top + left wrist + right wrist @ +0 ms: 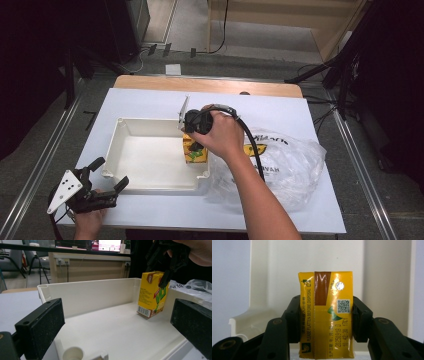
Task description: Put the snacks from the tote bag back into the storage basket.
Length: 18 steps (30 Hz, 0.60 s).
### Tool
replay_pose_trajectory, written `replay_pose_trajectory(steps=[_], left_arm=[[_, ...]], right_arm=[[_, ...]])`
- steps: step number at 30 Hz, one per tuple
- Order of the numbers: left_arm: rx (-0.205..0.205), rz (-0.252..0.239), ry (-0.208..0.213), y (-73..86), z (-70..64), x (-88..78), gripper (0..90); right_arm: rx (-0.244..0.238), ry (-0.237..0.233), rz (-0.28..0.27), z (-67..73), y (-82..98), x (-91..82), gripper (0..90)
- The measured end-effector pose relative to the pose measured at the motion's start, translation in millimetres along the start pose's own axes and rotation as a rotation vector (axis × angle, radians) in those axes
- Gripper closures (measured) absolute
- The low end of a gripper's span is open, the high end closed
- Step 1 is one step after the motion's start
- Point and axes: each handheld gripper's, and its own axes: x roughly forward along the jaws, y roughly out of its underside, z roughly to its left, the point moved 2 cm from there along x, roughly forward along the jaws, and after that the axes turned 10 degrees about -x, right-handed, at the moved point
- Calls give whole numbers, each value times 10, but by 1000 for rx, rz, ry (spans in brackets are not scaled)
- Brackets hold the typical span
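Observation:
A yellow drink carton stands inside the white tray, against its right wall. My right gripper comes down from above and is shut on the carton, its jaws pressing both sides. From the left gripper view the carton is tilted slightly, one bottom edge on the tray floor. My left gripper rests at the tray's front left corner, open with nothing between its fingers.
A crumpled clear plastic bag lies right of the tray on the white table. A wooden board edge runs along the far side. Beyond the table are dark stands and cables on the floor.

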Motion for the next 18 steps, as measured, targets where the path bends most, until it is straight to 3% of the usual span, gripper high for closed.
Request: replay_pose_trajectory(steps=[15,18], left_arm=[[0,-1,0,0,-1,-1,0],[0,-1,0,0,0,-2,0]], right_arm=[[-14,-15,0,30,30,49,529],[-20,-36,-50,21,60,8,512]])
